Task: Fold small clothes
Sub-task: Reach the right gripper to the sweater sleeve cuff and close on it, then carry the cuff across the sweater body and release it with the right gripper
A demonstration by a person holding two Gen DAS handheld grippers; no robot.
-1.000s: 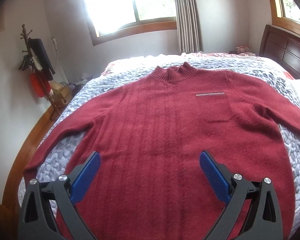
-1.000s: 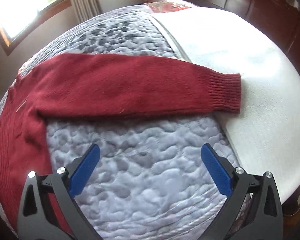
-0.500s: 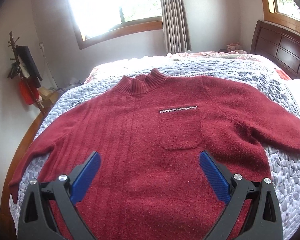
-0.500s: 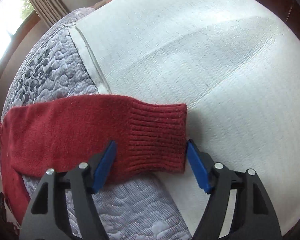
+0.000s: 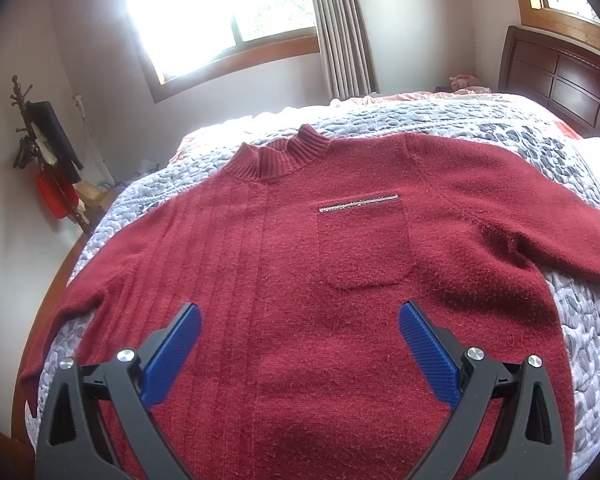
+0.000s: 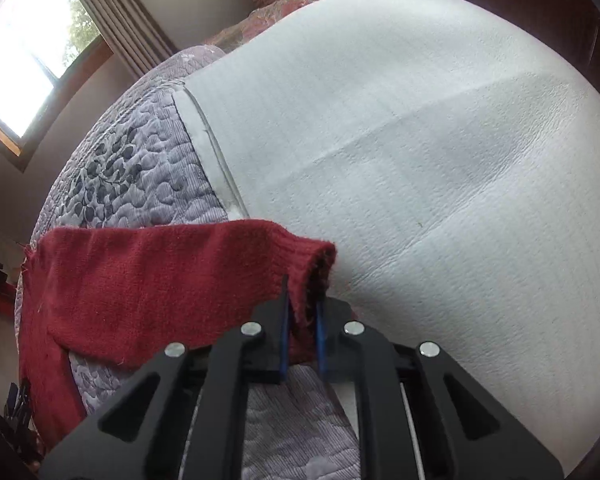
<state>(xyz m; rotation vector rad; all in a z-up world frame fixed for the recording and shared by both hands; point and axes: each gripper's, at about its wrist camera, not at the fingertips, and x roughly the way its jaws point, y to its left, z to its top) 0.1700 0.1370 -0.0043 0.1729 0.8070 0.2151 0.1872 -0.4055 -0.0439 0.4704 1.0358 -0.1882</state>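
Note:
A dark red knitted sweater (image 5: pixel 300 264) lies flat and face up on the bed, collar toward the window, with a chest pocket (image 5: pixel 362 240) trimmed in silver. My left gripper (image 5: pixel 300 344) hovers open over its lower front, touching nothing. In the right wrist view the sweater's sleeve (image 6: pixel 148 280) stretches across the quilt, and my right gripper (image 6: pixel 302 320) is shut on the ribbed cuff (image 6: pixel 312 268), which is lifted off the bedding.
A grey patterned quilt (image 5: pixel 540 148) covers the bed; a white sheet (image 6: pixel 420 140) lies past the cuff. A dark wooden headboard (image 5: pixel 560 76) stands at the right. A coat rack (image 5: pixel 48 152) with hanging items stands by the left wall.
My right gripper moved to the sleeve cuff and closed on it, raising it off the sheet. The left gripper drifted slightly over the sweater front and stayed open.

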